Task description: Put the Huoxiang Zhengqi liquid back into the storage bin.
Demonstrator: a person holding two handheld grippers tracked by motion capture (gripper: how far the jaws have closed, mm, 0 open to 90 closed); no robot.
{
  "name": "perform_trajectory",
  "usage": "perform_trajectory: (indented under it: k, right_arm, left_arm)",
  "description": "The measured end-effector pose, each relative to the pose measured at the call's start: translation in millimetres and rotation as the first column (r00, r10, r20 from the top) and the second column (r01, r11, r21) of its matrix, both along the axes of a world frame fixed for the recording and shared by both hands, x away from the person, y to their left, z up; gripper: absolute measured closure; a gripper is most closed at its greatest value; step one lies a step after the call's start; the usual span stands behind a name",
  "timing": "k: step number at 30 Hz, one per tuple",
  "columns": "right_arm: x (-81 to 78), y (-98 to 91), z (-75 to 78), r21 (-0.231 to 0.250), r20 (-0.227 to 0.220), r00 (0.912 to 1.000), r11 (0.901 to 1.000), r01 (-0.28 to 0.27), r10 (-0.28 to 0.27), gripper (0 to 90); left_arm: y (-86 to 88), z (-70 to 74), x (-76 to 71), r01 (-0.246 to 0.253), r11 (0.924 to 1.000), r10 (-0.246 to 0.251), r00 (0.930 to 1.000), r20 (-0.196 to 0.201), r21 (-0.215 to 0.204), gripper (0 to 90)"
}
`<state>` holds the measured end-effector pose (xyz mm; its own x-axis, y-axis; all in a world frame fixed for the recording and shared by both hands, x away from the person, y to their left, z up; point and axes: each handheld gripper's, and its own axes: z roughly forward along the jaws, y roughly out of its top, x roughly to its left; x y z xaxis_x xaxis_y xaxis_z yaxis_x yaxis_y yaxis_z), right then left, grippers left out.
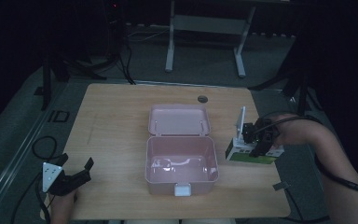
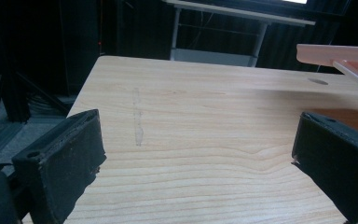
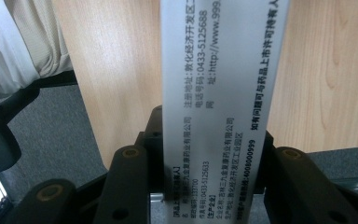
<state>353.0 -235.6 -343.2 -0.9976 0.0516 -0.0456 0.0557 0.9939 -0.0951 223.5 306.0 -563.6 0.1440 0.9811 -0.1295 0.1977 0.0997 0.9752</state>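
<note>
A: Where do your right tongs [image 1: 257,138] stand?

B: Just right of the open pink lidded box [image 1: 181,164], over the green-and-white medicine carton [image 1: 251,155] at the desk [image 1: 116,126] edge. You have them closed on a narrow white printed carton [image 3: 221,93], held upright; the jaws press both its sides.

A: And your left tongs [image 1: 77,173]?

B: Well left of the box, near the front corner of the desk, spread wide and holding nothing.

A: What could go wrong?

B: I judge the grip sits low on that white carton, so it may pivot or slip if you swing fast. The green carton lies close to the desk edge; a nudge from your tongs could push it off. Carrying toward the box, you might clip its raised lid [image 1: 179,119].
</note>
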Motion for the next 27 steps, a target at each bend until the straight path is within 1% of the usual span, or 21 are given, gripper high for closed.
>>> perform_trajectory:
  k: [6, 13, 15, 24, 27]
  right_arm:
    - [0.7, 3.5, 8.9, -0.001, 0.007, 1.0000, 1.0000, 0.000, 0.000, 63.0]
    - [-2.2, 7.4, 8.7, -0.001, -0.008, 1.0000, 1.0000, 0.001, -0.001, 63.0]
    - [-3.1, 9.6, 9.2, -0.007, -0.005, 1.0000, 1.0000, -0.002, 0.002, 63.0]
    - [-4.5, 25.2, 17.0, 0.011, -0.004, 0.9999, 0.9999, -0.012, 0.012, 63.1]
    - [-4.6, 32.4, 17.6, 0.005, -0.003, 0.9999, 0.9999, -0.014, 0.014, 63.0]
  left_arm:
    - [0.2, 0.0, -0.1, 0.001, 1.0000, -0.001, 1.0000, 0.000, -0.002, 2.2]
    - [0.0, 0.0, 0.1, 0.000, 1.0000, 0.000, 1.0000, -0.001, 0.000, 2.2]
    - [-0.2, 0.0, 0.1, -0.001, 1.0000, 0.001, 1.0000, -0.001, 0.001, 2.2]
    - [0.1, 0.0, 0.1, 0.001, 1.0000, -0.001, 1.0000, -0.001, -0.001, 2.2]
    - [0.1, 0.0, 0.0, 0.002, 1.0000, -0.002, 1.0000, -0.001, -0.001, 2.2]
